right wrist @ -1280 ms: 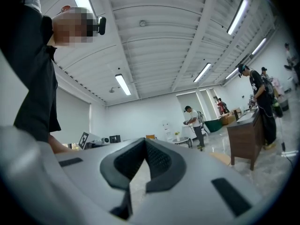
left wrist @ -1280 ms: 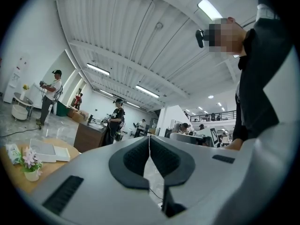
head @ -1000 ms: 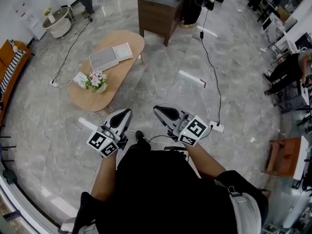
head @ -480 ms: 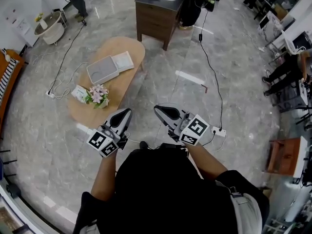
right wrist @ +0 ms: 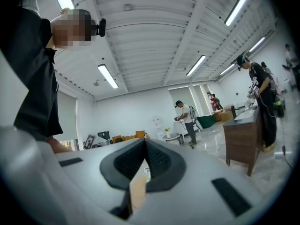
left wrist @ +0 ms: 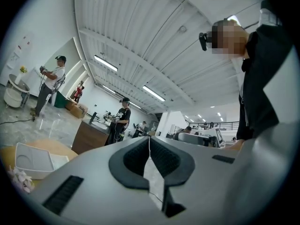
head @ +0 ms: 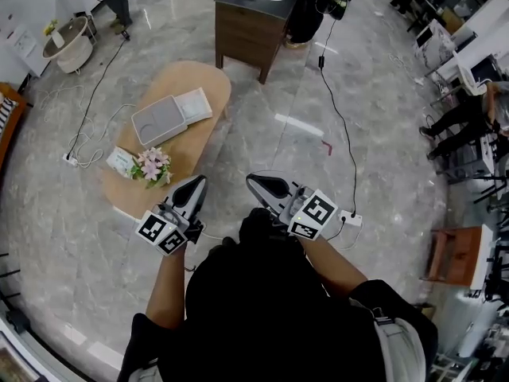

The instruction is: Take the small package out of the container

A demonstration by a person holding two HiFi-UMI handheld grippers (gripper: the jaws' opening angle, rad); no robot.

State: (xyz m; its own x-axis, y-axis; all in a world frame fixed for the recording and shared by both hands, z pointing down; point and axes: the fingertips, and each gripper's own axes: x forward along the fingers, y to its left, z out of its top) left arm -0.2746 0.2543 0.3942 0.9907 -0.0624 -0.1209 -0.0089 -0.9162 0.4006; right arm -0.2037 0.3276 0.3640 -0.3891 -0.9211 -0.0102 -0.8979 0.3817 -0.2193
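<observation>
Item one, ahead and left of the left claw point(head: 196, 183) and well apart from it: an oval wooden table point(head: 211, 74) bearing the pale grey square container point(head: 157, 121); we cannot make out the small package in it. Item two, left claw: jaws pressed together on nothing. Item three, right claw point(head: 256, 183): jaws likewise together and empty; we judge the task unstarted, with approach, reach and lift-out all left.
</observation>
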